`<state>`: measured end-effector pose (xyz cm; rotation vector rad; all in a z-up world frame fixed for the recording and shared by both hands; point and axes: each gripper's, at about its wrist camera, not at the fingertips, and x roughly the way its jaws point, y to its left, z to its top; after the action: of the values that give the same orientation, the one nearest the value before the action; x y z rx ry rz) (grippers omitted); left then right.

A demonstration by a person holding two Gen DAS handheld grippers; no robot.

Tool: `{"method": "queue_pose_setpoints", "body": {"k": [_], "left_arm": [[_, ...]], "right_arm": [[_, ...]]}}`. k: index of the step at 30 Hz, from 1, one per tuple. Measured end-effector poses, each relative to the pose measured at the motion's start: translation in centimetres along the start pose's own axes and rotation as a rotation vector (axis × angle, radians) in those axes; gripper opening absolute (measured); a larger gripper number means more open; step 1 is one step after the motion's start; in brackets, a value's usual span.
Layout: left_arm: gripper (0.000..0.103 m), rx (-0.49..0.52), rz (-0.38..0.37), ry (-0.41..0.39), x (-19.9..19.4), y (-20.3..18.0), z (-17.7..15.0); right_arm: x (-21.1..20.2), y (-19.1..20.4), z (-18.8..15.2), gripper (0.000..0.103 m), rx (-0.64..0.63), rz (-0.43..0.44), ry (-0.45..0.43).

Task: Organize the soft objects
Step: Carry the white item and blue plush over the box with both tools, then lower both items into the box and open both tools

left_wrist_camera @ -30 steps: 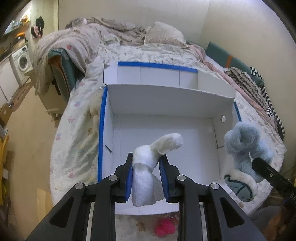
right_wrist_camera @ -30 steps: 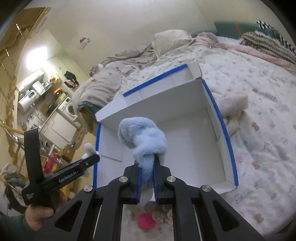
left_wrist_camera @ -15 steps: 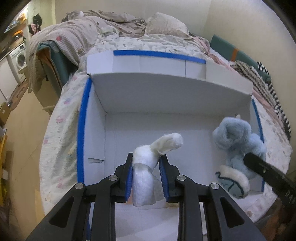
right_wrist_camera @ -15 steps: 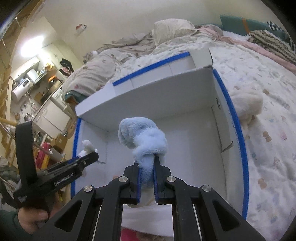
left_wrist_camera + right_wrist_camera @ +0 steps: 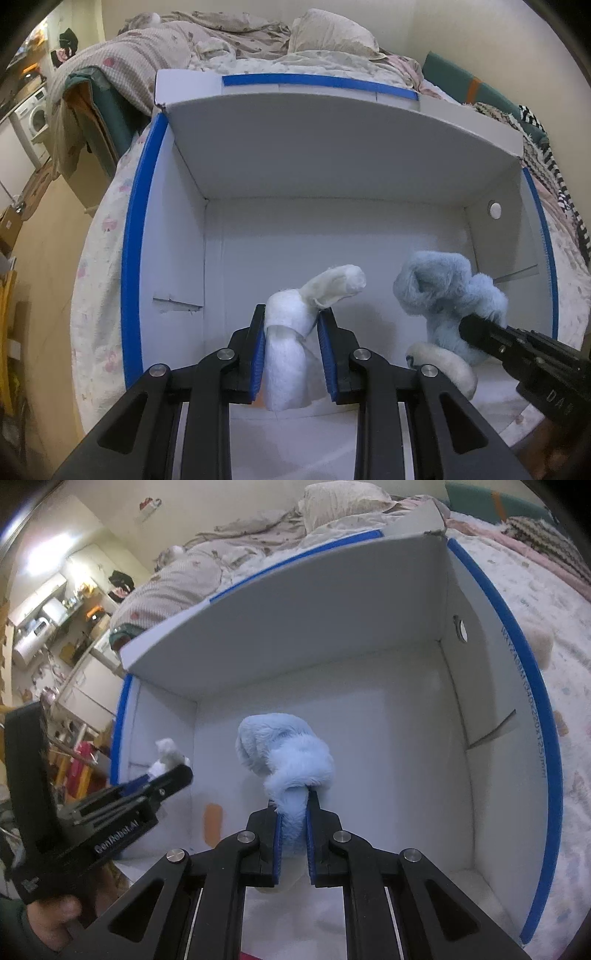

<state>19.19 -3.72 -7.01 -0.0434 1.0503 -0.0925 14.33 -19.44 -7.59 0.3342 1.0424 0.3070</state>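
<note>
My left gripper [image 5: 291, 317] is shut on a white plush toy [image 5: 295, 332], whose limb sticks up to the right above the pads. My right gripper [image 5: 292, 801] is shut on a fluffy light blue plush toy [image 5: 286, 753]. Both toys hang inside a white cardboard box with blue taped rims [image 5: 133, 258] [image 5: 532, 716] that stands on the bed. In the left wrist view the blue toy [image 5: 439, 291] and the right gripper [image 5: 476, 328] are at the right. In the right wrist view the left gripper [image 5: 173, 773] with the white toy [image 5: 166, 757] is at the left.
The box rests on a bed with a patterned quilt [image 5: 554, 609], pillows and blankets [image 5: 332, 37] behind it. A cream plush [image 5: 539, 642] lies on the quilt outside the box's right wall. A hand [image 5: 55, 912] holds the left gripper. A washing machine [image 5: 33, 114] stands far left.
Both grippers have come down and forward with their toys, from above the box's near edge to inside it. The box now fills both views. Neither grip has changed.
</note>
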Motion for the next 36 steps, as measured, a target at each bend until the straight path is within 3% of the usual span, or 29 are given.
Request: {"method": "queue_pose_setpoints", "body": {"k": [10,13,18,20,22,23,25,26,27,29,32,36], "left_arm": [[0.024,0.021,0.017,0.003,0.8,-0.7,-0.1],[0.024,0.011,-0.006,0.007,1.0,-0.6,-0.2],[0.027,0.017,0.021,-0.005,0.8,-0.4,-0.1],[0.032,0.019,0.03,-0.007,0.6,-0.4,-0.2],[0.044,0.014,0.038,-0.016,0.3,-0.2,-0.3],[0.046,0.012,0.038,-0.019,0.2,-0.1,-0.3],[0.052,0.01,0.028,-0.026,-0.1,-0.1,-0.3],[0.053,0.012,0.024,-0.028,-0.2,-0.2,-0.2],[0.057,0.015,0.02,-0.03,-0.4,-0.3,-0.3],[0.064,0.02,0.032,-0.037,-0.7,-0.6,-0.4],[0.067,0.022,0.039,-0.054,-1.4,-0.9,-0.3],[0.068,0.027,0.037,-0.069,-2.2,-1.1,-0.6]], "right_arm": [[1.1,-0.9,0.1,0.012,0.025,-0.028,0.034],[1.3,-0.7,0.5,0.012,0.026,-0.03,0.018],[0.8,-0.7,0.4,0.014,0.031,-0.053,-0.007],[0.7,-0.8,0.5,0.017,0.037,-0.062,-0.012],[0.5,-0.9,0.5,0.021,0.039,-0.068,-0.021],[0.3,-0.9,0.5,0.027,0.043,-0.068,-0.025],[0.1,-0.9,0.4,0.051,0.045,-0.076,-0.037],[-0.1,-0.9,0.4,0.073,0.044,-0.08,-0.05],[-0.4,-0.8,0.5,0.079,0.047,-0.075,-0.066],[-0.9,-0.6,0.5,0.082,0.047,-0.064,-0.087],[-1.3,-0.5,0.4,0.098,0.044,-0.071,-0.107],[-1.6,-0.6,0.2,0.098,0.059,-0.057,-0.108]]}}
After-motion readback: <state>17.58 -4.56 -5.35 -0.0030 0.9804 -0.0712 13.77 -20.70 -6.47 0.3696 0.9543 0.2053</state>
